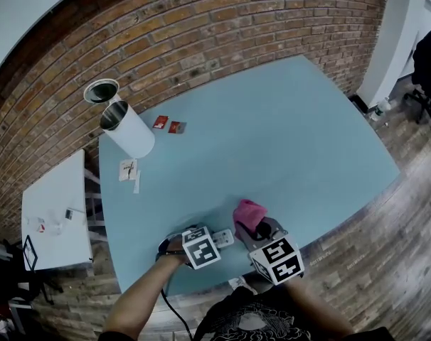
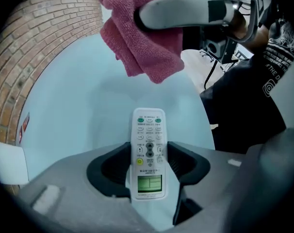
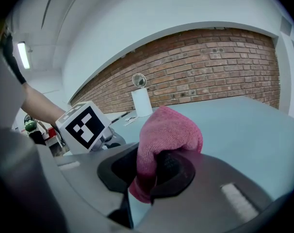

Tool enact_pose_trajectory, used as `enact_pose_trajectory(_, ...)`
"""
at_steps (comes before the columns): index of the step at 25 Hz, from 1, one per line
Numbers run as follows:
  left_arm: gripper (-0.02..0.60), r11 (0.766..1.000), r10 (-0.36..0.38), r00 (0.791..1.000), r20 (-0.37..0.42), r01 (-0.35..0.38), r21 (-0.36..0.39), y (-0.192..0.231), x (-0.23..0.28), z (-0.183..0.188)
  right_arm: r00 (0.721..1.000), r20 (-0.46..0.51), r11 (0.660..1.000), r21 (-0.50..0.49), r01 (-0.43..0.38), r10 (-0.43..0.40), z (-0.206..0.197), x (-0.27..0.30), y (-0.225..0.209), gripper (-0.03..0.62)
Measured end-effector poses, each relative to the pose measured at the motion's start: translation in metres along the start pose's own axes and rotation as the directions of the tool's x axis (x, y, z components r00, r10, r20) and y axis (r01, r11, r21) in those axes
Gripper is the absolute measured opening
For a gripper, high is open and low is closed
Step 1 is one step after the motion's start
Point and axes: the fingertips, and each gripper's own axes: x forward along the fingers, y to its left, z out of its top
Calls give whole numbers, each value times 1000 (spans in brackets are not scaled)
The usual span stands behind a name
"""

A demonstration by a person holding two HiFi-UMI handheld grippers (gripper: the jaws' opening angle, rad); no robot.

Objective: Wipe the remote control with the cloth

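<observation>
The white remote control [image 2: 148,130] with green buttons and a small screen stands between the jaws of my left gripper [image 2: 148,152]; both pads lie against its sides. In the head view the remote control [image 1: 223,238] shows just above the blue table [image 1: 272,141] near its front edge, at the left gripper [image 1: 214,240]. My right gripper [image 3: 149,171] is shut on a bunched pink cloth [image 3: 169,130]. The cloth [image 1: 248,213] hangs a little beyond and to the right of the remote, apart from it. From the left gripper view the cloth [image 2: 142,38] hovers above the remote's far end.
A white cylinder [image 1: 128,131] with a round lid [image 1: 101,91] stands at the table's far left, with two red packets [image 1: 168,125] and some papers [image 1: 128,169] near it. A white side table [image 1: 55,212] is at the left. The table's front edge is close to my body.
</observation>
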Motion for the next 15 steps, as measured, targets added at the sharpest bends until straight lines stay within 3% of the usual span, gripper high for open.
enact_pose_trajectory(4, 235, 1000, 16, 1000, -16, -16, -4, 0, 1, 0, 1000, 5, 1000, -26, -14, 14, 5, -1, -5, 63)
enact_pose_trajectory(7, 233, 998, 8, 1000, 15, -7, -67, 0, 1, -3, 1000, 16, 999, -44, -21, 22, 13, -5, -10, 63)
enact_pose_trajectory(11, 233, 980, 11, 991, 133, 16, -200, 1, -6, 7, 999, 34, 998, -63, -23, 25, 23, -11, -21, 63)
enact_pose_trajectory(15, 233, 946, 45, 959, 280, 49, -319, 9, -29, 28, 998, 60, 998, -69, -15, 19, 34, -17, -32, 63)
